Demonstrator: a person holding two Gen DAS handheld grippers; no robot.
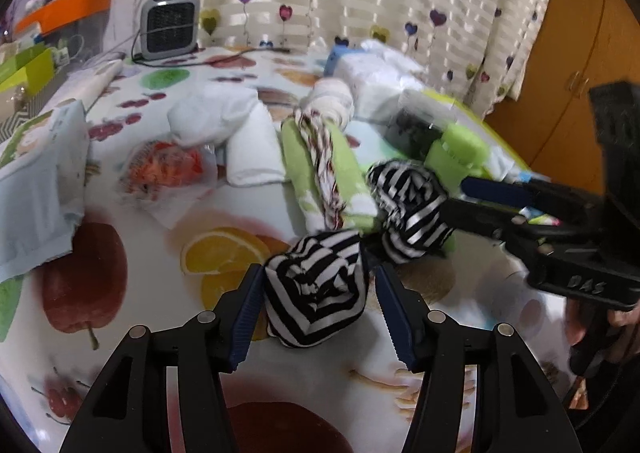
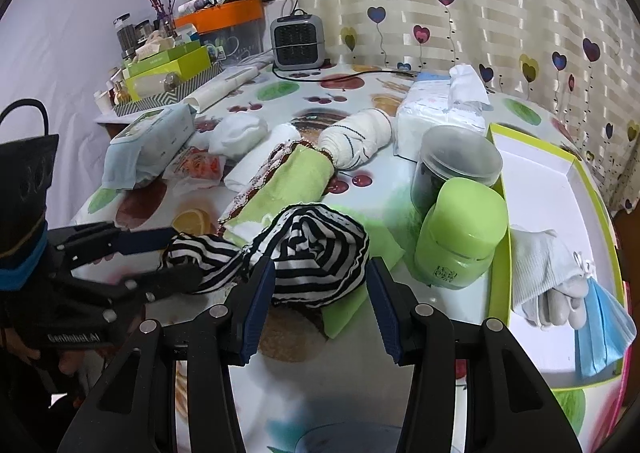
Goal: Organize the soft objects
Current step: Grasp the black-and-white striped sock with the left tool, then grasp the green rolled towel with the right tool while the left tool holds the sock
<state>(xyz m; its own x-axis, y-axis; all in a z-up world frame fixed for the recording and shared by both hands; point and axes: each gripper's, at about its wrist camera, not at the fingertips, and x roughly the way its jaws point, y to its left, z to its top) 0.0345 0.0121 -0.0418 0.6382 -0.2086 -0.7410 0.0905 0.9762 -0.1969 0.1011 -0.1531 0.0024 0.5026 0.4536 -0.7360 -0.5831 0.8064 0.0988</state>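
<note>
- The left tool (image 1: 318, 305) stands open around one bunched end of the striped cloth (image 1: 320, 293); its pads look just clear of the fabric.
- The cloth's middle is hidden behind its folds.
- The right tool (image 2: 320, 293) grips the other end over the green towel (image 2: 288, 181) on the fruit-print surface (image 1: 132, 337).
</note>
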